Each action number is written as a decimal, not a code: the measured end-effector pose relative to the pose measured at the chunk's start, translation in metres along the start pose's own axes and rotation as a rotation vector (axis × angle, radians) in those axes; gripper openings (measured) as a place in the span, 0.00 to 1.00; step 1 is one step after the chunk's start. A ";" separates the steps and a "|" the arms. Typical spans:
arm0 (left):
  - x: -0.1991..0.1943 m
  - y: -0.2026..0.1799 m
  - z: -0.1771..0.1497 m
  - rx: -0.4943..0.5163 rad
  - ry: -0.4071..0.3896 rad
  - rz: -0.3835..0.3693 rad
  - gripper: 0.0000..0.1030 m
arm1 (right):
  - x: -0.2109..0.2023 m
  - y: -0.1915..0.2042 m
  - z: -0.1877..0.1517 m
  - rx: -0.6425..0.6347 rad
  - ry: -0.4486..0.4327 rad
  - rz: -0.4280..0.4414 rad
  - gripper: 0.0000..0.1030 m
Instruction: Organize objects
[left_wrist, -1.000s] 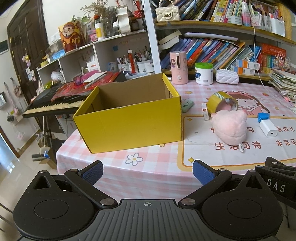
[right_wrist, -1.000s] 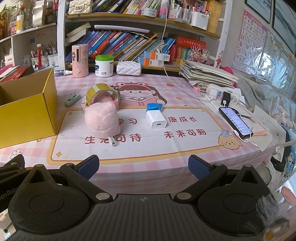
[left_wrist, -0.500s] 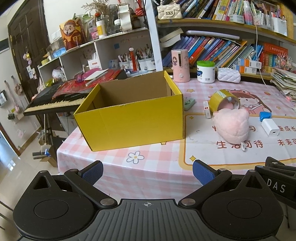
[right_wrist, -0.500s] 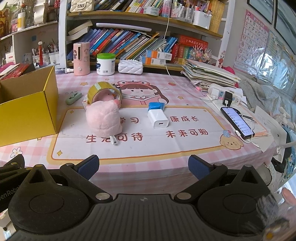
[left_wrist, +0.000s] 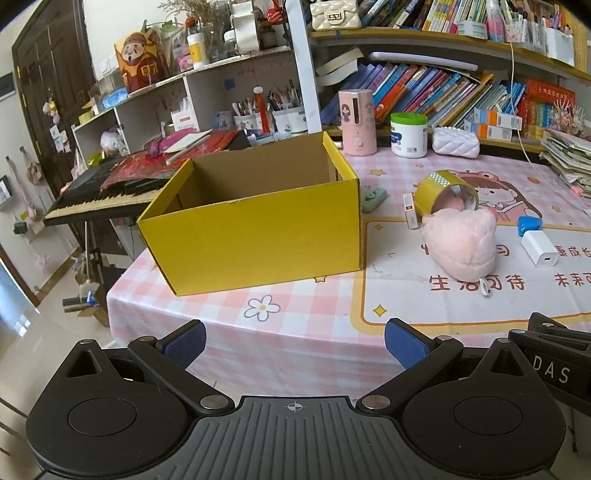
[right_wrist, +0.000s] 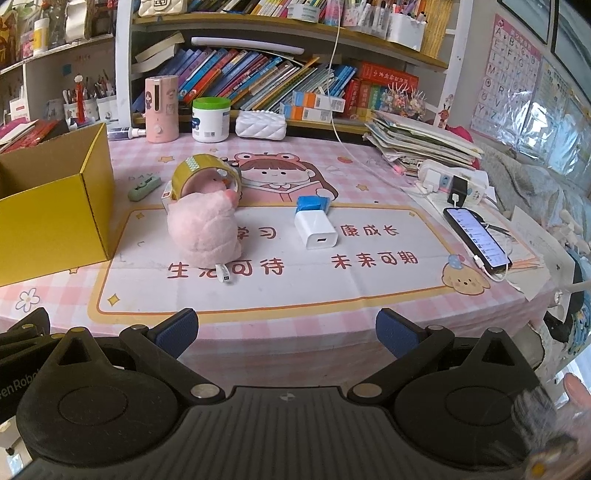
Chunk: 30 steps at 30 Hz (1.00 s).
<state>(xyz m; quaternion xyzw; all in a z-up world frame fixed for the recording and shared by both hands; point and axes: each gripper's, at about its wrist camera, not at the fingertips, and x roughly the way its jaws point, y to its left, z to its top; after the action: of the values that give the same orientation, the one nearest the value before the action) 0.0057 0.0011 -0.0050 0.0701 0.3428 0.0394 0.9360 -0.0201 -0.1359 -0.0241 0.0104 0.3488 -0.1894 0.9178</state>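
Left gripper (left_wrist: 293, 338) released, jaws wide, holding nothing. Right gripper (right_wrist: 286, 328) likewise spread, free. Yellow box (left_wrist: 255, 229) at 11 o'clock on table (right_wrist: 332, 288); pink plush (right_wrist: 203, 232), tape roll (right_wrist: 201, 173), white charger (right_wrist: 316, 230) toward 12.

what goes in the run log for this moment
left claw open | right claw open | yellow box looks empty | pink plush on table
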 end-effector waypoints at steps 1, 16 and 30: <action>0.001 -0.001 0.001 0.000 0.001 0.000 1.00 | 0.001 0.000 0.000 0.000 0.001 0.002 1.00; 0.016 -0.019 0.017 -0.004 0.021 -0.014 1.00 | 0.026 -0.012 0.017 0.006 0.016 0.044 1.00; 0.043 -0.048 0.038 -0.044 0.053 -0.040 1.00 | 0.062 -0.035 0.044 -0.035 0.008 0.111 1.00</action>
<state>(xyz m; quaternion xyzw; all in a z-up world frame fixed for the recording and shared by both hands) 0.0641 -0.0454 -0.0109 0.0417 0.3679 0.0298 0.9284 0.0380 -0.1962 -0.0268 0.0146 0.3544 -0.1319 0.9256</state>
